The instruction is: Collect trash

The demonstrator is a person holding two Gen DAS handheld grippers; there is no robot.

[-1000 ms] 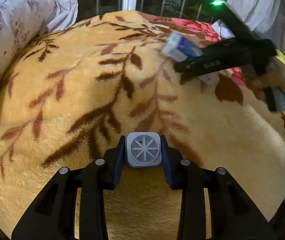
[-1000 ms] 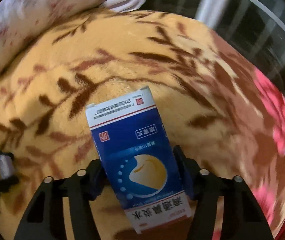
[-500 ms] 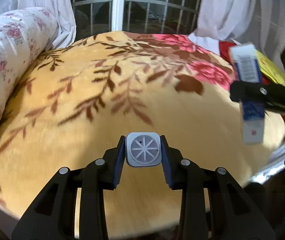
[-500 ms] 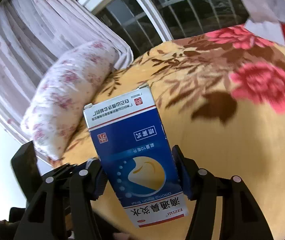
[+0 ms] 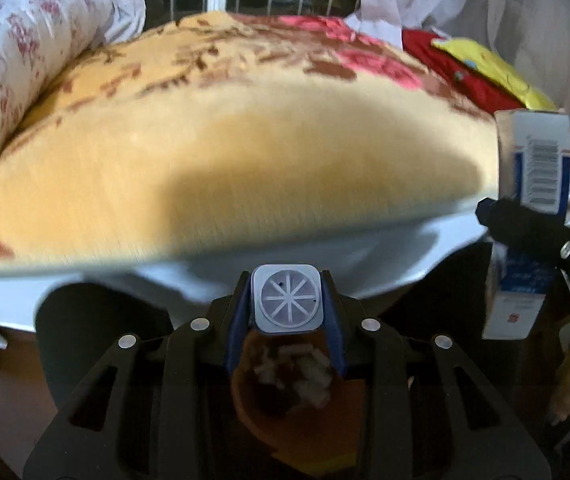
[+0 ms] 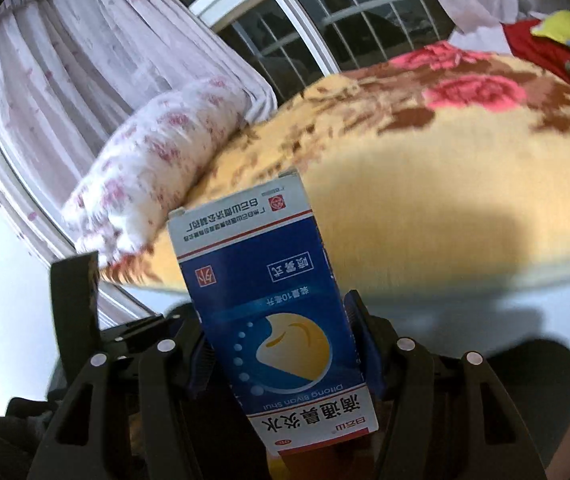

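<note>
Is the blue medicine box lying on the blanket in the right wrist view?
No. The blue medicine box is clamped between the fingers of the right gripper, held in the air in front of the blanket.

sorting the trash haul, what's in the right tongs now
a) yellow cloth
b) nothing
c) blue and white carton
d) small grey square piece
c: the right tongs are clamped on the blue and white carton, its print upside down in the wrist view; the grey square piece sits in the left tongs.
</note>
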